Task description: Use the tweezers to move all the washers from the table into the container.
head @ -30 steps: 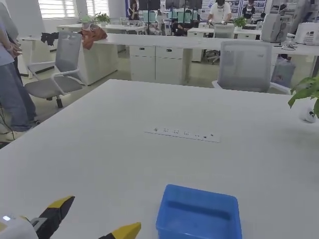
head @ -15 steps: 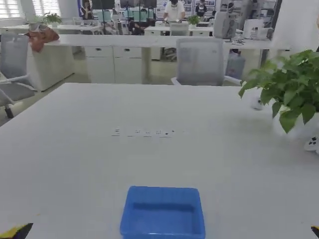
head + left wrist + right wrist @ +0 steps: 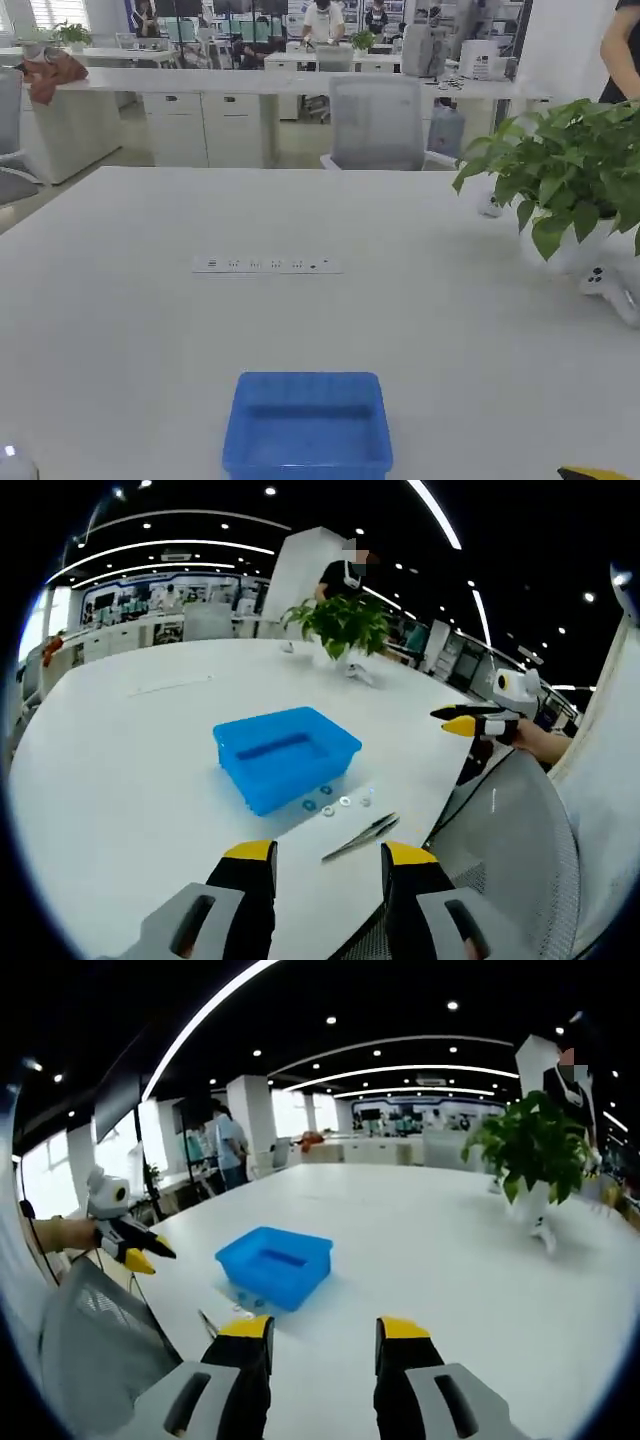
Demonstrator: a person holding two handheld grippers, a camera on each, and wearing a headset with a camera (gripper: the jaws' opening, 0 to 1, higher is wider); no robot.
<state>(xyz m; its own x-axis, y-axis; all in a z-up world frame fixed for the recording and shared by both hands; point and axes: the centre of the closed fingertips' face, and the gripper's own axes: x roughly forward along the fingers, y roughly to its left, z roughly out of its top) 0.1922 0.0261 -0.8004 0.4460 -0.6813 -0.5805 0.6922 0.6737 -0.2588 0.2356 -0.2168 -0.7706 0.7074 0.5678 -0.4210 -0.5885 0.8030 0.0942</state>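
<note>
Just beside the rectangular blue plastic container [image 3: 290, 785], small ring-shaped washers [image 3: 345, 801] lie on the smooth white desk [image 3: 130, 780], slim metal tweezers [image 3: 360, 837] near them. Left gripper [image 3: 328, 852] and right gripper [image 3: 324, 1327] both have jaws apart, empty.

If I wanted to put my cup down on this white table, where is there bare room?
Broad bare tabletop lies between the blue container and the power strip, and from the container across to the potted plant. It is crowded at the near edge, where the washers and tweezers lie beside the container.
</note>
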